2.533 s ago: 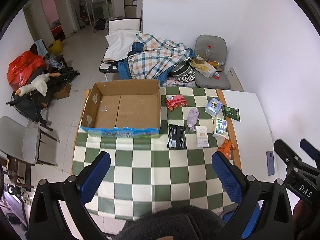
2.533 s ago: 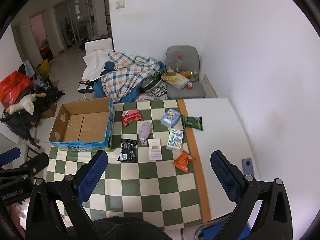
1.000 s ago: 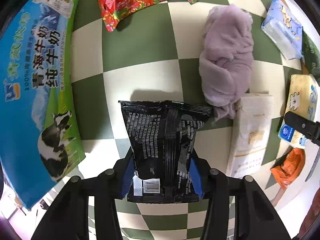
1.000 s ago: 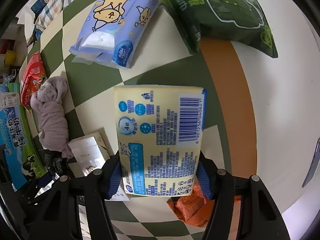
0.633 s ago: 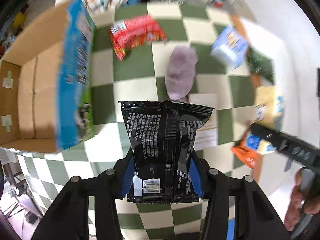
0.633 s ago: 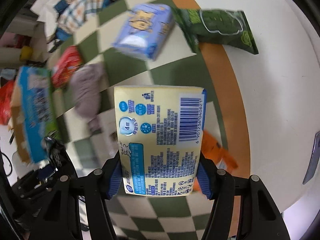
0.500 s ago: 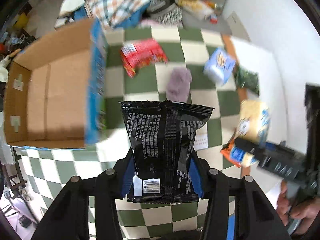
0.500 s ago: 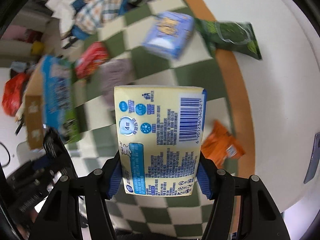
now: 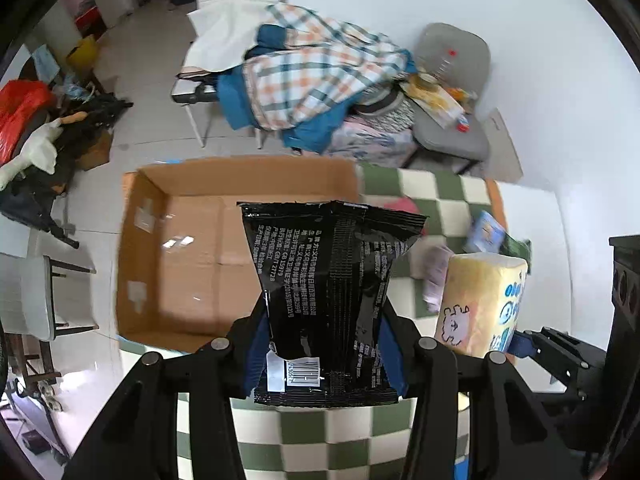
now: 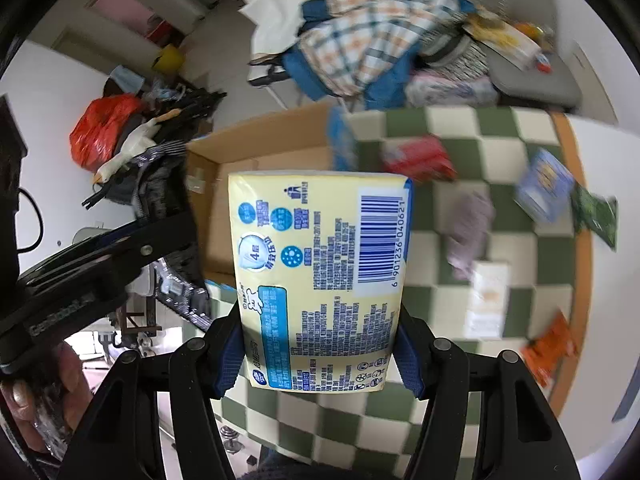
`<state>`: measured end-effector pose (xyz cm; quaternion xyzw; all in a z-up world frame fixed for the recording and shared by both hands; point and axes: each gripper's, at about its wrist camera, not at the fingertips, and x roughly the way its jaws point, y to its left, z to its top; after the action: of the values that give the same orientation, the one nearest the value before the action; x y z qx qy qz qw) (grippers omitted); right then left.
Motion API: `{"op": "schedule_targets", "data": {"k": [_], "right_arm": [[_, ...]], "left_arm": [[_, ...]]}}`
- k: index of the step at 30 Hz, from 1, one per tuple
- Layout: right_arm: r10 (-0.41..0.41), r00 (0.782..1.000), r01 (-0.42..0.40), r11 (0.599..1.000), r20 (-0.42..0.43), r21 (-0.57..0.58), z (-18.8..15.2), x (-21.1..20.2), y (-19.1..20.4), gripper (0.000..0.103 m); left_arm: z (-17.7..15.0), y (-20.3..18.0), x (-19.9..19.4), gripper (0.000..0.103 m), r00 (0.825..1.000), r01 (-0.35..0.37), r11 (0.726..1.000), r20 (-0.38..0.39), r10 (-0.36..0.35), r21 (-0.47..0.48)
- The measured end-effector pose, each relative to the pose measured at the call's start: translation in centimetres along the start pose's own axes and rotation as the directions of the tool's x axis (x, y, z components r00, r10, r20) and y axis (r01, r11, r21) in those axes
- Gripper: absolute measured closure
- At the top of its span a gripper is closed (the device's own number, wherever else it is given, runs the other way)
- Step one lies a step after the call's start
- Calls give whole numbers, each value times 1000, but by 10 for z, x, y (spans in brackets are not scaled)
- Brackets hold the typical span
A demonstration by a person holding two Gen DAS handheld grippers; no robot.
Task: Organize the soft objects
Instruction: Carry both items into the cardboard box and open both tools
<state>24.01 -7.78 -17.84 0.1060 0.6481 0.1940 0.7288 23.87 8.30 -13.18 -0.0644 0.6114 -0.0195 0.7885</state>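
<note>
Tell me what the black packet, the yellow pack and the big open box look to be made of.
The black packet looks like glossy plastic film: it shines, creases and has crimped ends. The yellow pack seems thin printed plastic wrap, slightly shiny, with soft rounded edges, probably around tissues. The box looks like matte brown cardboard, with folded flaps and tape patches inside.

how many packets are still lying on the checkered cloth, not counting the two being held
5, all right of the cardboard box: red packet, blue tissue pack, green pouch, white pack, orange packet. The held packs may hide more.
</note>
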Motion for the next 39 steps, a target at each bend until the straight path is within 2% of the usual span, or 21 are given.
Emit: {"op": "schedule_targets", "data": {"k": [5,12,17,19,24,29,30,31,32,33,37,39], "right_arm": [[-2,1000,2,999,-11,-43,34,38,64,38],[-43,996,40,999,-83,-33,81,142,104,38],[-91,985,88,996,-145,-27,100,212,106,38],[-122,980,119,992,-157,-31,106,232,103,38],[-169,971,165,986,-169,-37,121,259,92,38],[-182,966,178,983,-185,-38,133,279,83,36],[-187,965,184,982,-186,-32,133,280,83,34],[-190,964,189,982,-187,-25,134,281,81,23],[-187,964,187,982,-187,-19,135,280,79,13],[-184,966,185,983,-184,-16,135,279,78,10],[-197,965,196,980,-175,-25,134,271,79,8],[-198,964,196,980,-176,-24,129,266,81,2]], "left_arm": [[29,66,25,58,999,-45,998,-29,44,-37],[63,143,106,58,983,-8,994,-182,-11,-108],[73,160,156,57,963,24,994,-265,-52,-110],[75,163,172,57,956,10,994,-291,-41,-106],[77,164,191,55,948,10,997,-317,-35,-80],[81,174,203,53,939,-20,996,-343,-12,-88],[81,176,202,49,940,-20,996,-341,-12,-91],[82,177,201,43,943,-14,995,-332,-19,-95],[82,178,198,30,947,-8,995,-320,-24,-99],[83,179,197,22,949,-7,995,-313,-25,-100],[79,182,183,15,960,1,995,-280,-29,-98],[74,182,173,7,963,7,995,-268,-33,-97]]}}
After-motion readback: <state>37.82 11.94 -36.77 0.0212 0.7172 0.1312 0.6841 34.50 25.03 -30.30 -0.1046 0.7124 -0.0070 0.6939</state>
